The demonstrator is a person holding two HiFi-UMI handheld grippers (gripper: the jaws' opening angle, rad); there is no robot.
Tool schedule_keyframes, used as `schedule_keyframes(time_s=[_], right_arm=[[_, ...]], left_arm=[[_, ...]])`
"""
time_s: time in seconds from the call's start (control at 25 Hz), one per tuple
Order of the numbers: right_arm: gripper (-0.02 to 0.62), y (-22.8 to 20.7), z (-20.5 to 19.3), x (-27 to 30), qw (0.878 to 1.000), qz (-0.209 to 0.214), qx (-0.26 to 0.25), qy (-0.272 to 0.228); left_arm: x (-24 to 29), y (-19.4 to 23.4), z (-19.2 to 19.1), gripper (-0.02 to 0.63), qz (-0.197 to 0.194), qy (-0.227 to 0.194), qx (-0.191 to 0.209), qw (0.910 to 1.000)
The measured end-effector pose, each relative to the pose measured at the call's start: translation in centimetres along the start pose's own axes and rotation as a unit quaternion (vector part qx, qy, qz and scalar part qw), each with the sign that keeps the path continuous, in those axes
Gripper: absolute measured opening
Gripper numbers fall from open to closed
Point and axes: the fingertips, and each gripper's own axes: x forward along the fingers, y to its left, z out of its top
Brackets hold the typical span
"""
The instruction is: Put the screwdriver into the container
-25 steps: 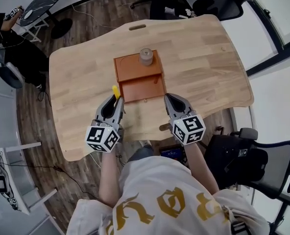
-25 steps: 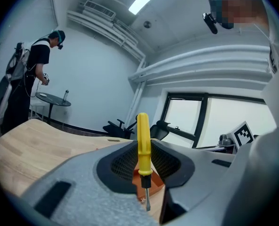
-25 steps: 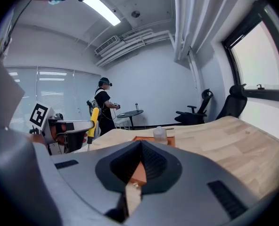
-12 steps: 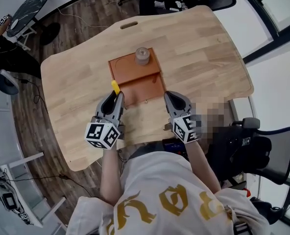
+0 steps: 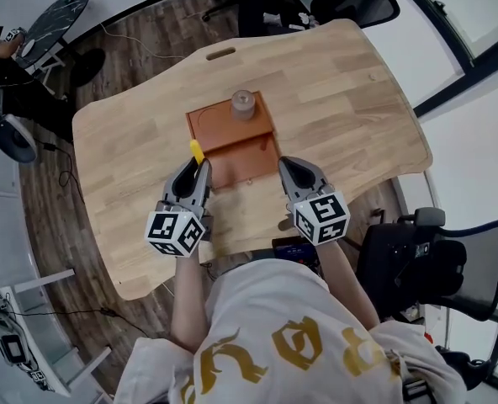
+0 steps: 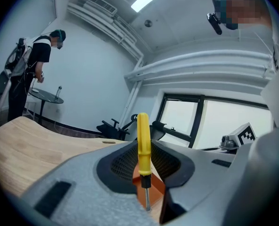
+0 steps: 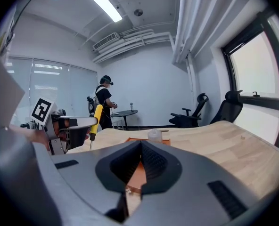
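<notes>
A yellow-handled screwdriver (image 5: 197, 151) stands upright, tip down, with my left gripper (image 5: 201, 168) shut on it; in the left gripper view its handle (image 6: 143, 145) rises between the jaws. It hangs by the near left corner of the orange-brown container (image 5: 241, 160) on the wooden table (image 5: 350, 108). A small grey cylinder (image 5: 243, 103) stands in the container's far compartment. My right gripper (image 5: 284, 165) hovers at the container's near right corner, its tips together with nothing in them. The right gripper view shows the screwdriver (image 7: 97, 119), the container (image 7: 138, 173) and the cylinder (image 7: 154, 135).
The table's near edge runs just under both grippers, and a slot (image 5: 220, 54) is cut near its far edge. Office chairs (image 5: 434, 268) stand to the right and behind. A person stands at a round side table (image 5: 55, 11) at far left.
The left gripper has edged slightly forward with the screwdriver, still beside the container's left corner. The right gripper has stayed where it was. The head camera has shifted a little.
</notes>
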Motion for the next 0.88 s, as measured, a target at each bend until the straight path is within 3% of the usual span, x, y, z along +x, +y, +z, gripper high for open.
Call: schedule_keyframes(time_s=[0.88], right_arm=[[0.011,-0.1,-1.0,3.1,1.000,0.016,-0.004,0.026]], left_arm=[[2.4,1.9,-1.5,0.084,-0.002,0.033,0.003,0.9995]])
